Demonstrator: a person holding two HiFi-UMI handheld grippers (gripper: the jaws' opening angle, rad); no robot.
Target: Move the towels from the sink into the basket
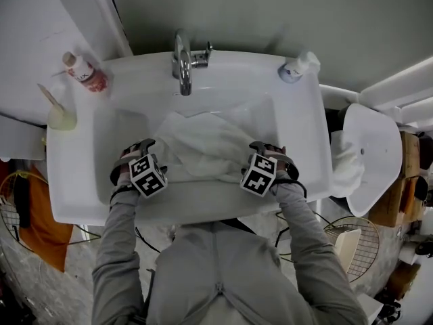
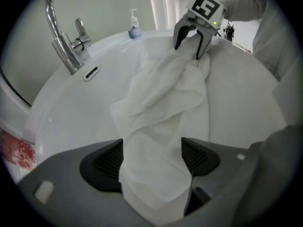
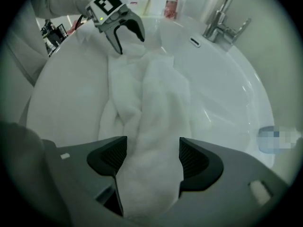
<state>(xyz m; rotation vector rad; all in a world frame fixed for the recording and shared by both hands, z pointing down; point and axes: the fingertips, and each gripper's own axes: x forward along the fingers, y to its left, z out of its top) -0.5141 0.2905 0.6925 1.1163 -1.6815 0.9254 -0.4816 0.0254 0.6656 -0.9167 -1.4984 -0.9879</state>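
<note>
In the sink [image 1: 81, 181], left claw [image 2: 152, 159] and right claw [image 3: 153, 157] spread wide, white towel [image 1: 203, 147] between each.

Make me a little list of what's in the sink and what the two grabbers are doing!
Sink: white ceramic basin, chrome faucet at its back
Towel: crumpled white cloth towel, lying in the basin
Left gripper: jaws open, one end of the towel between them
Right gripper: jaws open, the other end of the towel between them
Task so far: towel not yet lifted out
</note>
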